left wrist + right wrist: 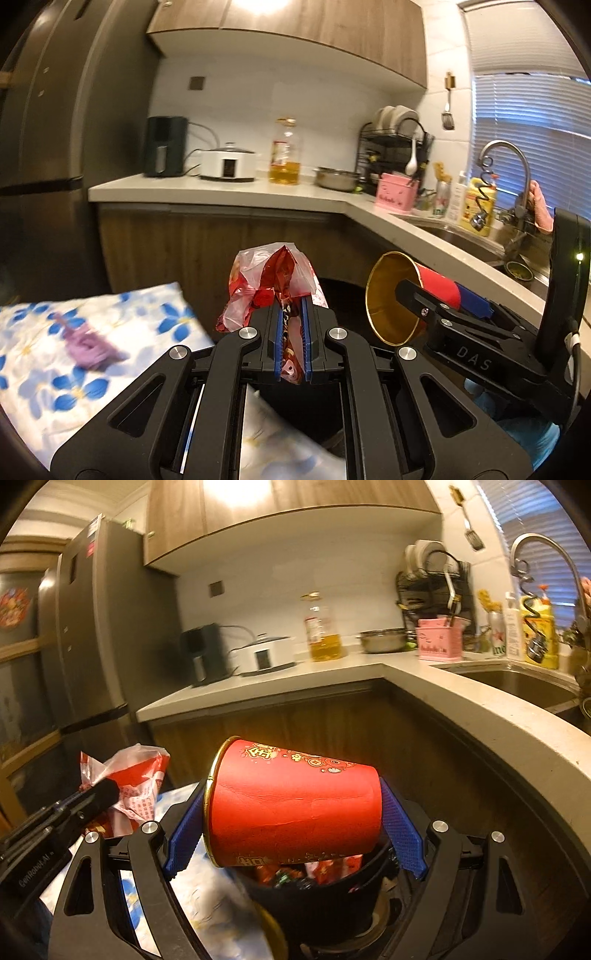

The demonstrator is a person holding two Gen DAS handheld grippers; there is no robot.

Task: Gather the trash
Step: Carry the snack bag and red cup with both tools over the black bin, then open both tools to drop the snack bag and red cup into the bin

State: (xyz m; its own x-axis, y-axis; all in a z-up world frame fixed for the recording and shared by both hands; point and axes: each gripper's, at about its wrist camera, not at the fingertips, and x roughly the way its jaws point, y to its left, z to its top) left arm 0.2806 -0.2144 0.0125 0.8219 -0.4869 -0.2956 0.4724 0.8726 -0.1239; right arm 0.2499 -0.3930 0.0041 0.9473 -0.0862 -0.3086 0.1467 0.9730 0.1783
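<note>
The left gripper point(291, 332) has its blue fingers point(280, 339) nearly closed, pinching a crumpled red wrapper point(284, 280) inside thin clear plastic; the bundle stands up out of the fingers, long axis along the gripper's line, loose end pointing away toward the kitchen bench point(229, 186). The right gripper point(291, 823) has its fingers point(400, 830) spread wide and clamped across a red paper cup point(291, 805), one pad by the gold rim, the other on the base. The cup lies on its side, long axis running left to right in the right wrist view, open mouth facing the left gripper. Just below the cup sits a dark bin point(314, 897) already holding red wrappers, beside a blue-flowered cloth point(92, 332). Both pieces appear to be close to the drop, the cup almost over the bin, the wrapper off to its side near the cloth. The risks I judge: the light cup is held end to end, so it could buckle or slip and roll off the bin's edge; the flimsy plastic might cling to the pads on release, or fall on the cloth if let go before it is over the bin.
</note>
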